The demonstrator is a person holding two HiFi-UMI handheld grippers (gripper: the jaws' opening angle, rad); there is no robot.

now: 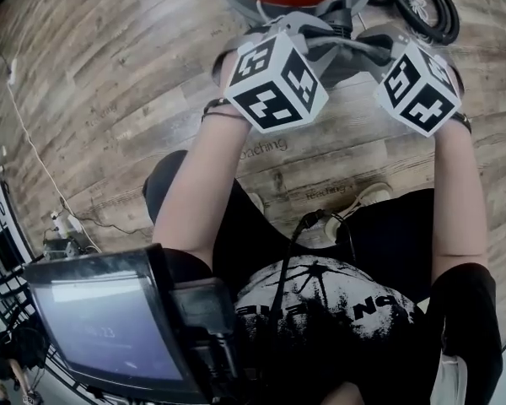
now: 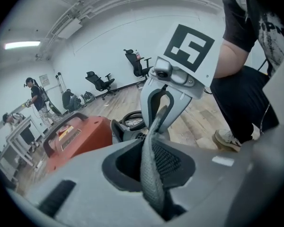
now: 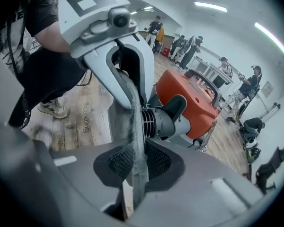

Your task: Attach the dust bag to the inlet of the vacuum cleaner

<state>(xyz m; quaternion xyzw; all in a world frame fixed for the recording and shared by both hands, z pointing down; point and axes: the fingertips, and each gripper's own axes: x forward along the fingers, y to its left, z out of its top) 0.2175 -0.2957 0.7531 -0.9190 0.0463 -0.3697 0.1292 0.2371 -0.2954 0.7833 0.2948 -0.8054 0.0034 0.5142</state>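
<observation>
A: Fingers first?
B: Left gripper (image 2: 149,167): fingers (image 2: 174,161) almost closed, pinching a grey fabric edge of the dust bag (image 2: 150,183). Right gripper (image 3: 135,164): its fingers (image 3: 117,162) are clamped on the same grey edge.

A: One strip or two?
B: One. It runs from one pair of fingers straight to the other. Each gripper view shows the opposite gripper at the strip's far end.

A: Bag versus vacuum?
B: Bag edge is held between both grippers, on the near side of the vacuum cleaner (image 3: 191,100). In the right gripper view the strip crosses in front of the black ribbed inlet (image 3: 157,122). Can't tell if it touches. The rest of the bag is hidden.

A: Head view?
B: Left marker cube (image 1: 277,81) and right marker cube (image 1: 417,87) sit side by side over the wooden floor (image 1: 110,99), both forearms reaching forward. The vacuum's orange body and grey base are at the far edge, just beyond the grippers. There's a black wheel (image 1: 422,2) far right.

A: Surroundings?
B: The person's shoe (image 1: 367,197) is near, below the right cube. A screen (image 1: 110,327) is near left. Office chairs (image 2: 102,82) stand by the far wall, and people (image 3: 189,44) are at benches in the background.
</observation>
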